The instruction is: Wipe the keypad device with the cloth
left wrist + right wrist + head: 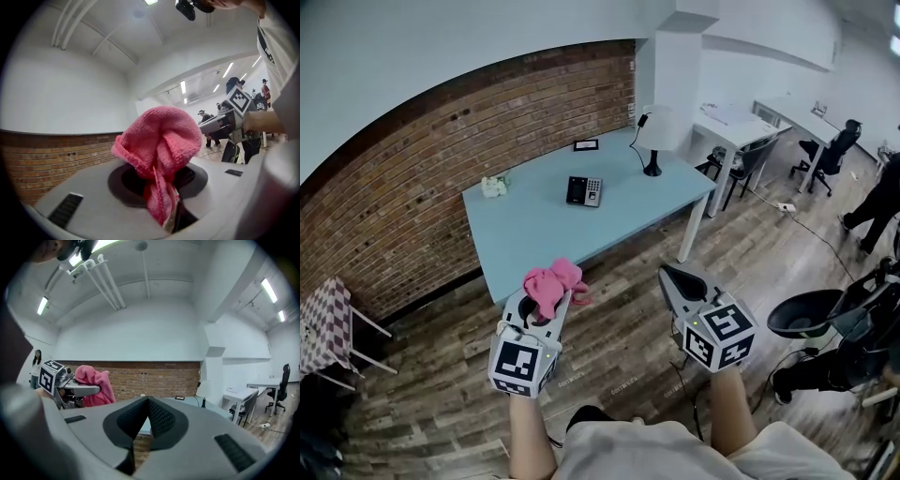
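1. So, the step in hand looks to us like the approach. Our left tool (546,307) is clamped on the pink cloth (553,281). Most of the cloth bunches up past the jaw tips, w/ a tail pinched down betw. the jaws.
2. Our right tool (674,277) has its jaws pressed together w/ nothing betw. them. It sits beside the left tool, apart from it.
3. The keypad device (584,190) lies flat on the blue table (534,239), well ahead of both tools and slightly right of the left tool's line. Nothing touches it, so no wiping is done yet.
4. To do it well, we think:
   - bring the left tool fwd over the near table edge, then tip it down so the cloth bunch meets the keypad face first, not the hard jaw tips;
   - keep the pressure light and the strokes short, since the device looks small and prob. slides;
   - if it slides, steady its far-from-cloth edge w/ the shut right tool;
   - keep clear of the lamp (653,141), which stands beyond the device to the right tool's side.
5. Pose: both forearms reach out from the body, roughly parallel, w/ the tools held level above the wood floor, short of the table. The marker cubes face up toward us and the jaws point fwd at the table.
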`<state>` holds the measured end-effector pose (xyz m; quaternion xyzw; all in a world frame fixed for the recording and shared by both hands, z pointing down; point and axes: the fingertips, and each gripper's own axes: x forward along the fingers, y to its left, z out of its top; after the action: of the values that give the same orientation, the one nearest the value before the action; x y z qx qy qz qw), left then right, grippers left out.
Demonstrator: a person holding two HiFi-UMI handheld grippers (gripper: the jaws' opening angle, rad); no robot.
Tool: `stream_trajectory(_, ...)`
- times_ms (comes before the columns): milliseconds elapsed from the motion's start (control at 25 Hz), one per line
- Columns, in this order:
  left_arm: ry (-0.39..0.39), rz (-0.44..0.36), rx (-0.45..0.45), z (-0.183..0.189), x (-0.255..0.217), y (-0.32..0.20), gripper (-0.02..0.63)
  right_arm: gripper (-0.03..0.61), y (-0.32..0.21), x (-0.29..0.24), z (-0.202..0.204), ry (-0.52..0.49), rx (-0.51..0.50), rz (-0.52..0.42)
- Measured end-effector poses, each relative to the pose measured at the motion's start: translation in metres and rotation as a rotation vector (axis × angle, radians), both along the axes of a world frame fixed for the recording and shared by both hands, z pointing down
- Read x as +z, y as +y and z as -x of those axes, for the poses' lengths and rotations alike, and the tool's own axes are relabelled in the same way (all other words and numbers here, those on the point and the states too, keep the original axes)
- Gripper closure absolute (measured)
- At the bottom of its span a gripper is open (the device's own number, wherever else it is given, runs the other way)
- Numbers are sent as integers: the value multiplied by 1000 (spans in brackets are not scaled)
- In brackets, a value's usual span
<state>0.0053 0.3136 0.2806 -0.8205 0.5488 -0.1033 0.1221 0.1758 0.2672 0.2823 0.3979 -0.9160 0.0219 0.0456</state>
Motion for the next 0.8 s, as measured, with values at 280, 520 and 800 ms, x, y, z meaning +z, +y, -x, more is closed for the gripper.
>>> stream_trajectory(280,3,29,-19,-9,12,-23,473,558,-12,16,-2,141,-65,-44)
stream_trajectory(520,-7,33,3,-8,28,-65,474,557,-51,23,7,58,-78,-4)
stream_trajectory(800,3,29,7,32,29,-151,472,558,-133,18,41,58,-67,-22)
